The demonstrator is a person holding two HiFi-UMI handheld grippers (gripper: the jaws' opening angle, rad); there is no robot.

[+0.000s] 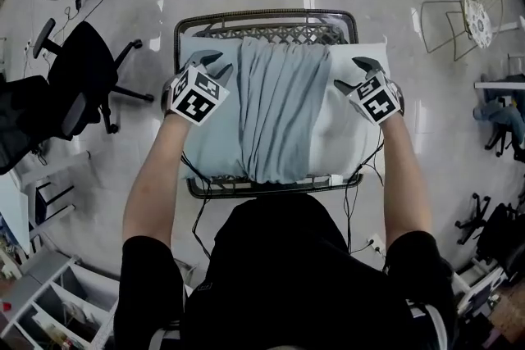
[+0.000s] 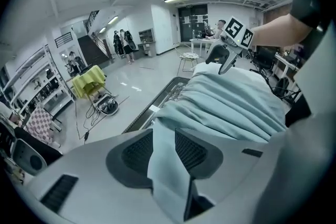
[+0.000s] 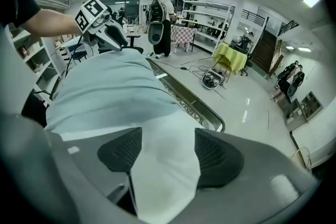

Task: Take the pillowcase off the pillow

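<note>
on the wire table [image 1: 267,13] the pillow [image 1: 351,139] lies flat. its right part is bare and white, and the pillowcase [image 1: 275,106] covers the left part and is bunched in folds across the middle. the left gripper [image 1: 213,65] is at the left edge with its jaws apart; a fold of the case runs between the pads but does not look pinched. the right gripper [image 1: 351,75] is at the right edge, jaws spread wide around the bare pillow, with no sign that the pads press on it.

by the look of it the case is partly off and neither gripper has a firm hold. to do this step well, the right one should close on bare pillow only, clear of the case's hem, and anchor it. the left should take a deep bite of case cloth alone, near the left end, then draw it leftward and low along the pillow so the folds slide rather than jam. if the bunch locks, short pulls should free it.

office chairs [image 1: 82,74] stand at the left and a wire chair [image 1: 480,8] at the upper right. cables [image 1: 197,213] hang under the table, shelves [image 1: 49,299] sit at the lower left, and people stand far off across the hall. the table's rim could snag cloth, and the office chairs are near the path a leftward pull would take.
</note>
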